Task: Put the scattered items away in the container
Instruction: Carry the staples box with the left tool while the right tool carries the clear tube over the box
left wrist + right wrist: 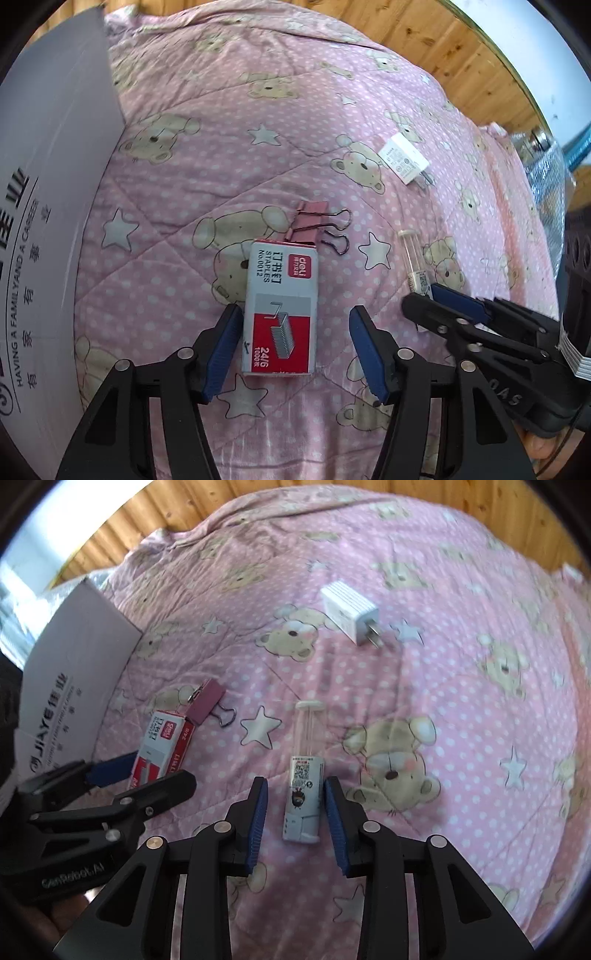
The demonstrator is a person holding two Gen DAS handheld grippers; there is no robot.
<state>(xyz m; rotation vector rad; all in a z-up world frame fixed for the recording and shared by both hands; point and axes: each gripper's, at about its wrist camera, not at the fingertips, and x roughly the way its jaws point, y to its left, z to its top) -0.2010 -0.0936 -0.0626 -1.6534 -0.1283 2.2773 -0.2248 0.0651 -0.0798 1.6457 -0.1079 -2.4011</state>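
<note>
Your left claw (295, 347) is spread wide, its blue pads (221, 350) on either side of the staple box (280, 310); the left pad sits just beside the box's edge, the right pad stands clear of it. The box lies flat on the pink bear-print quilt (258, 129), red half nearest you, and its far end touches a pink binder clip (314, 221) whose wire handles point right.

Your right claw (295, 819) is also spread, though more narrowly, and brackets the lower labelled part of a clear plastic tube (304, 775) lying lengthwise on the quilt (461, 664). Neither pad touches it as far as you can see. The tube's white cap end points away from you.

Beyond both, a white USB charger plug (349, 614) rests alone on the quilt, prongs toward the right, well apart from the rest.

The container, a white cardboard box (55, 184) with printed lettering, stands at the far left of the bed, near the staple box but not touching it. In the right wrist view it (74, 672) sits behind your left claw (147, 775).

Wooden panelling (424, 44) edges the bed at the top
</note>
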